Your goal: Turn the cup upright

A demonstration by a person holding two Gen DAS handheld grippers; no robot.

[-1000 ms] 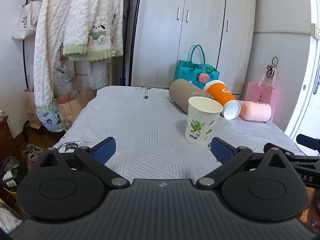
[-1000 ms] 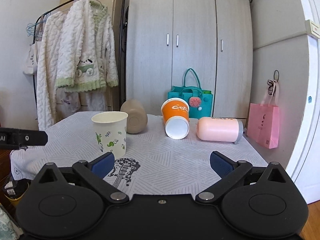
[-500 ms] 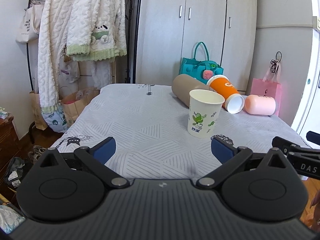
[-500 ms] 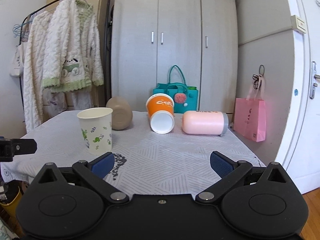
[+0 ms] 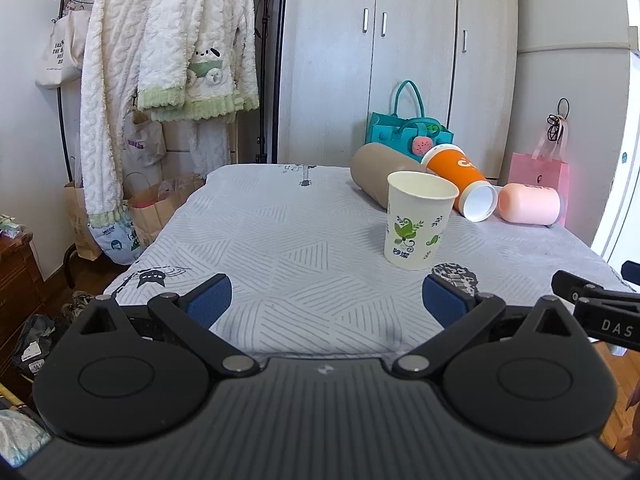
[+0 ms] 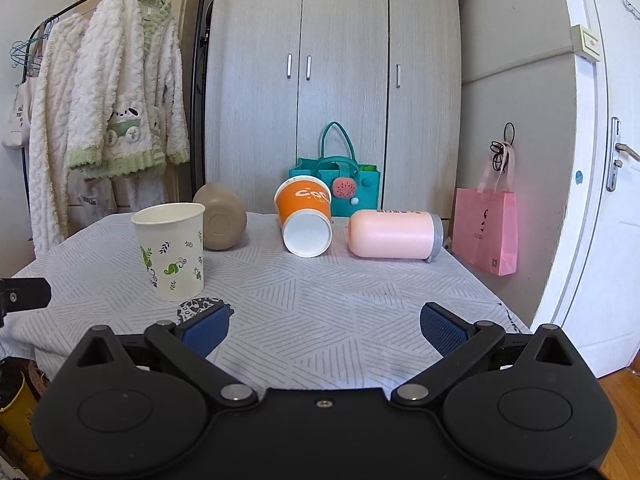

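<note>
Nearest the cameras, the left gripper point(image 5: 327, 298) is held wide open with nothing between its blue pads, just above the near edge of the table covered in a grey patterned cloth point(image 5: 280, 248). The right gripper point(image 6: 323, 326) is likewise spread fully and grips nothing; its tip is also seen at the right border of the left wrist view.

Just beyond the grippers, the white paper cup printed with green leaves point(image 5: 416, 224) is found standing upright on its base, mouth upward, apart from both grippers. This cup is judged to be already righted.

Farther back, three vessels are seen lying on their sides:
- the tan cylindrical tumbler point(image 6: 220, 222), behind the paper cup, its base turned towards the right wrist camera
- the orange paper cup with white interior point(image 6: 306, 216), its open mouth turned towards the cameras
- the pink cylindrical bottle with a grey cap point(image 6: 394, 234), just beside the orange cup

If all cups are meant, one of four is judged done and three remain to be gripped, turned and set down; no approach to them is yet indicated
</note>
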